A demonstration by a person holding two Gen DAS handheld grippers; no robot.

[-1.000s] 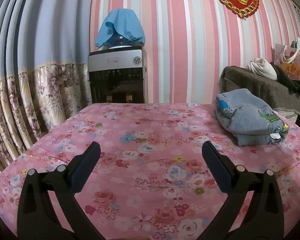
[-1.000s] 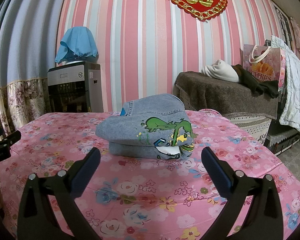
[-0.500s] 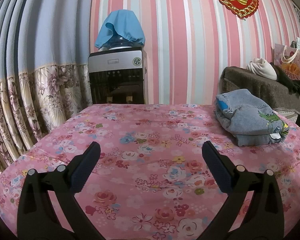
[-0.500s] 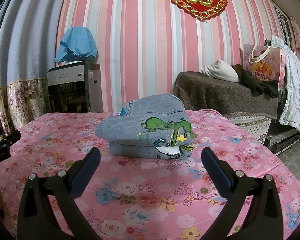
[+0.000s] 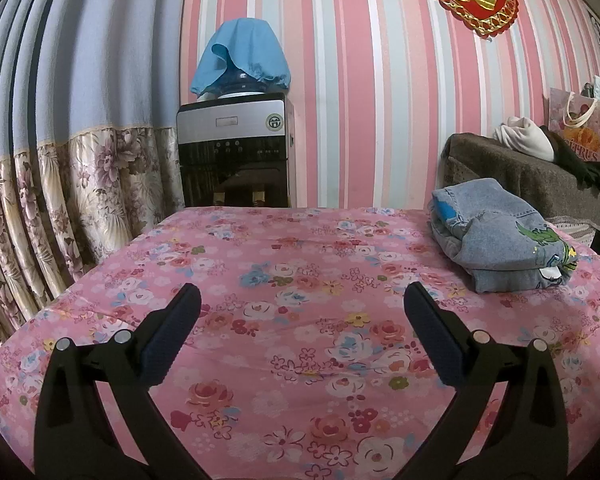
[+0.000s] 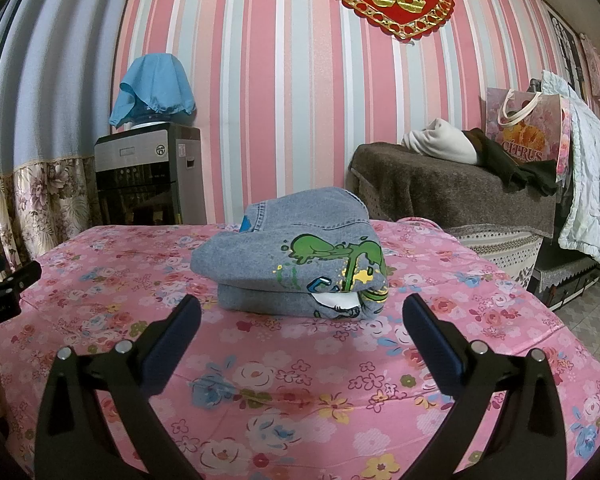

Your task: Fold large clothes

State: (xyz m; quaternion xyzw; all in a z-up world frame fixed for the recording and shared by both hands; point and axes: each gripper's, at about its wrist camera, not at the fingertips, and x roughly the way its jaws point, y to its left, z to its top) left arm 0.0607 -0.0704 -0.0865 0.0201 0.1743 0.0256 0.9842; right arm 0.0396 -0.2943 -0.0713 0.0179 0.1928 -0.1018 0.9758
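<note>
Right wrist view: the right gripper (image 6: 300, 320) hovers over the floral cloth (image 6: 300, 400) with its jaws spread wide and nothing between them. Just ahead lies the denim garment (image 6: 296, 256), already a compact stack of layers, its green cartoon print turned toward the camera; it rests on the far right part of the table, apart from both tools. The left gripper (image 6: 4, 292) shows at the left edge of this view, its opening not legible from here.

Left wrist view: the left gripper (image 5: 300, 320) is likewise released and empty, poised above bare cloth (image 5: 260, 280) with the garment (image 5: 500, 240) off to its right, well clear of its fingers.

Step in hand (a judgement): the folding itself looks finished, or nearly so; neither tool touches fabric, which suggests a pause after the last fold. The next move probably calls either for a light press to flatten the stack, whose top layer bulges somewhat, or for a two-sided grasp at its lower edges to carry it away without letting the layers slide open.

Background, not involved: water dispenser (image 5: 234, 152) and striped wall (image 6: 300, 80).
</note>
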